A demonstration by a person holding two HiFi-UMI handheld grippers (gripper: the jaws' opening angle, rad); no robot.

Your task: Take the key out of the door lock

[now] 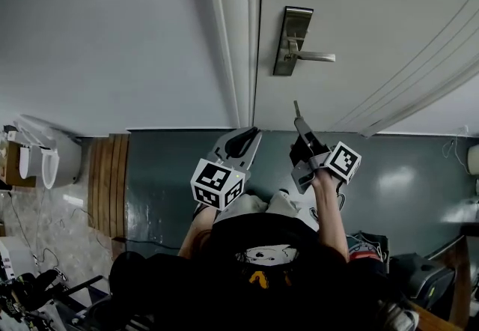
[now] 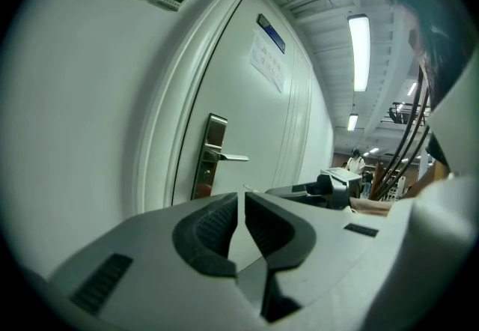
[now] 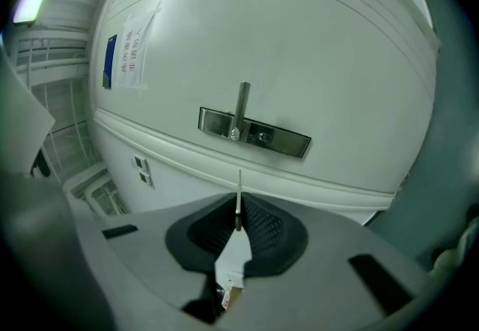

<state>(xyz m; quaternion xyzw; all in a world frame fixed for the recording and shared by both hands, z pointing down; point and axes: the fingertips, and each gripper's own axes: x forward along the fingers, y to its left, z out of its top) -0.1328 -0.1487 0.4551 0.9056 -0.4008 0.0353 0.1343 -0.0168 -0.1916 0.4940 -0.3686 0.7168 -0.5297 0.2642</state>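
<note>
1. The right hand-held gripper [image 3: 238,226] is clamped on the key [image 3: 239,198], well apart from the door lock [image 3: 254,131], with bare door between them.
2. The left hand-held gripper [image 2: 241,221], jaws together and empty, sits left of the lock, by the door edge [image 1: 253,60].

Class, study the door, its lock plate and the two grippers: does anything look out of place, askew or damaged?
Nothing looks damaged or askew. The lock plate sits straight on the door, with its lever square to it. The key is pinched edge-on in the right gripper, clear of the plate.
</note>
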